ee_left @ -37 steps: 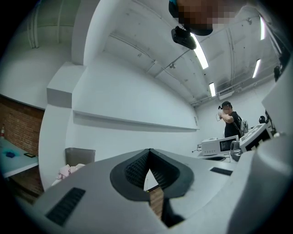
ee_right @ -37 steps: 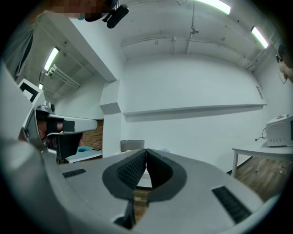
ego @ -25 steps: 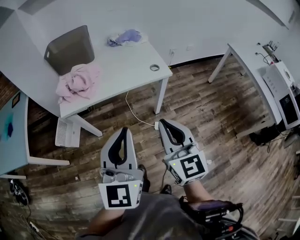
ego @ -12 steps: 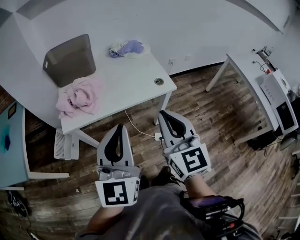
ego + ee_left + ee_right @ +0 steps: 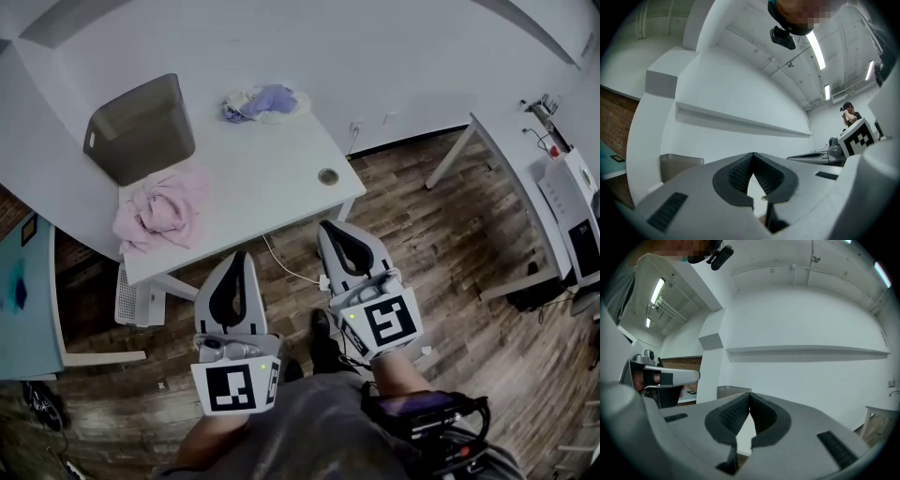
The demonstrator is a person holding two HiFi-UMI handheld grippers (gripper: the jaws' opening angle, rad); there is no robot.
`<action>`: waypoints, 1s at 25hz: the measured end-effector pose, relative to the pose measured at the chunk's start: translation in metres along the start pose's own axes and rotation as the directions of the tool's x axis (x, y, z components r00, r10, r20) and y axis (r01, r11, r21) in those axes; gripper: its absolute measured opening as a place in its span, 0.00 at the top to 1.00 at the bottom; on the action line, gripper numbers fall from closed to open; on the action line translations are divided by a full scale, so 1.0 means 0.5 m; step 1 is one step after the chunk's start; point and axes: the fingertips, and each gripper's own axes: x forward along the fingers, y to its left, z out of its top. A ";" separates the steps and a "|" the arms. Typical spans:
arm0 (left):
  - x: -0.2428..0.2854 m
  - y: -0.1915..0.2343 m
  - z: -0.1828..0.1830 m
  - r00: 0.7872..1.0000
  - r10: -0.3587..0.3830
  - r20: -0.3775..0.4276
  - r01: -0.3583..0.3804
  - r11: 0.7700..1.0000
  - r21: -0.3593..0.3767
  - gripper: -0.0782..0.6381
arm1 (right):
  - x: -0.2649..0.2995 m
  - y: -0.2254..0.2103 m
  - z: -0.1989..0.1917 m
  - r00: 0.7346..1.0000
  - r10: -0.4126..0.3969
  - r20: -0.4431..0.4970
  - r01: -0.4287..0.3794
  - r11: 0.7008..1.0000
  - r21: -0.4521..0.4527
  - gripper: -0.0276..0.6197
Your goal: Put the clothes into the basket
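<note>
I am holding both grippers level above the floor, in front of the table (image 5: 272, 173), and neither is carrying anything. The left gripper (image 5: 240, 256) is showing its jaws pressed together at the tips, with nothing between the pads. The right gripper (image 5: 329, 226) is showing the same: jaws together and empty.

The pink clothes (image 5: 159, 208) are lying in a loose heap on the table, ahead of the left gripper and a little to its left, well apart from it. The basket (image 5: 141, 127) is standing just beyond this heap, touching it or nearly so; I cannot tell which. A second small bundle, purple and white clothes (image 5: 262, 101), is lying farther ahead, between the lines of the two grippers, at the far edge of the table.

I am judging the clothes as light, soft and limp, not fragile and not slippery. They are probably going to hang down and trail when lifted, so a shallow pinch may bring only one layer. I am thinking to open the left jaws wide, take a raised fold near the top middle of the pink heap, and bite deep. The basket looks light too, so it may slide if I am pushing cloth against its wall.
</note>
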 end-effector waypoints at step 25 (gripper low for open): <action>0.394 -0.067 -0.022 0.996 0.084 -0.025 -0.082 0.994 0.067 0.88 | 0.243 -0.340 -0.020 0.993 0.100 0.063 -0.105 0.992 0.075 0.95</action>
